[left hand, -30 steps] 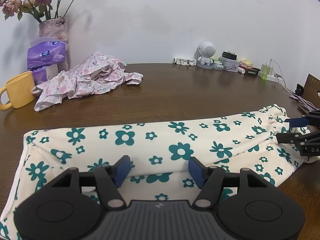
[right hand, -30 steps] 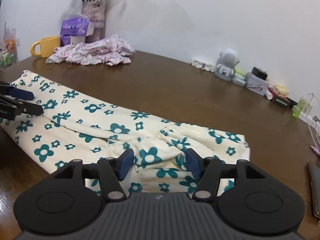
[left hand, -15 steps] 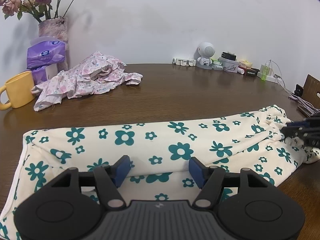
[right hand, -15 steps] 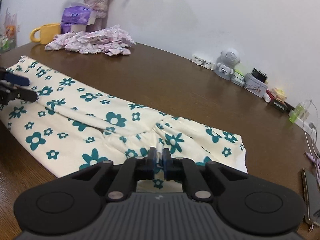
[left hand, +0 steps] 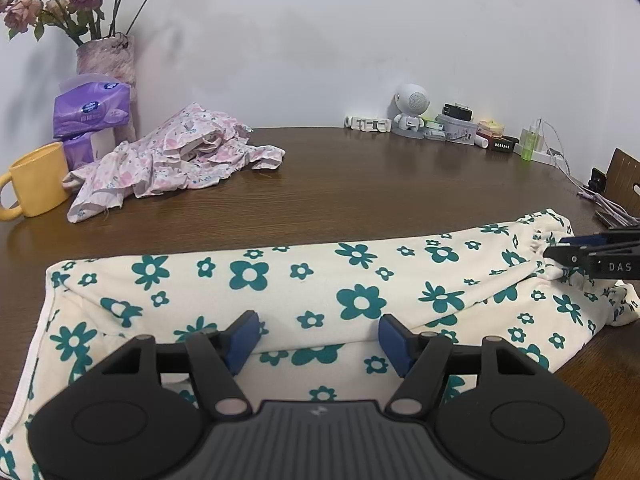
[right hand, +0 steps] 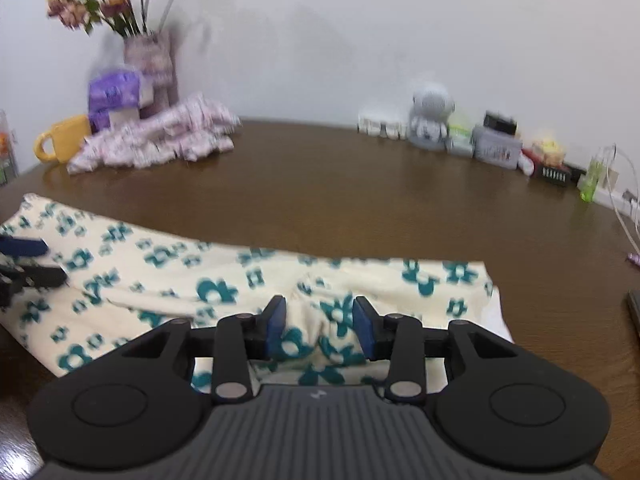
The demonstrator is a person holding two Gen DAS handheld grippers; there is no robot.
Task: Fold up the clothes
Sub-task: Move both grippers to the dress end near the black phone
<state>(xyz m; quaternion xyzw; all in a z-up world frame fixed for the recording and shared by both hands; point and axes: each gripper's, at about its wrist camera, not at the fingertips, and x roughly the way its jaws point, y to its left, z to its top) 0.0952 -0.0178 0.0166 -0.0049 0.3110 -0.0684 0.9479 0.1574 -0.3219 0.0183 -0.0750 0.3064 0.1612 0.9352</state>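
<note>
- Lying along the near edge of the dark brown wooden bench (left hand: 360,184), the cream cotton garment with teal flowers (left hand: 280,280) was stretched out as a long band, its gathered waistband end toward the right.
- The left tool (left hand: 316,338) hovered low over the middle of the garment, its blue pads (left hand: 242,340) standing wide apart with cloth lying between them but nothing pinched.
- The right tool (right hand: 318,326) sat at the gathered end; its jaws were opening, with a bunched ridge of flowered cloth between the pads, and the blur left it unclear whether they pressed on it.
- Risk, as I judged it: if that ridge slipped free as the jaws spread, the waistband end would flop and the fold line would go crooked.
- With only 1 tool gripping, a lift would likely drag the cloth along the bench and wrinkle the lower layer.
- A grab at the middle could catch just the top layer and pull the 2 layers apart.
- At the back left lay a crumpled pink floral garment (left hand: 172,164), well apart, beside a yellow ceramic mug (left hand: 36,180), purple tissue packs (left hand: 92,110) and a vase of dried roses (left hand: 106,56).
- A small white robot figure (left hand: 410,110) and cables (left hand: 600,200) stood along the far right; nothing blocked the space behind the garment.
</note>
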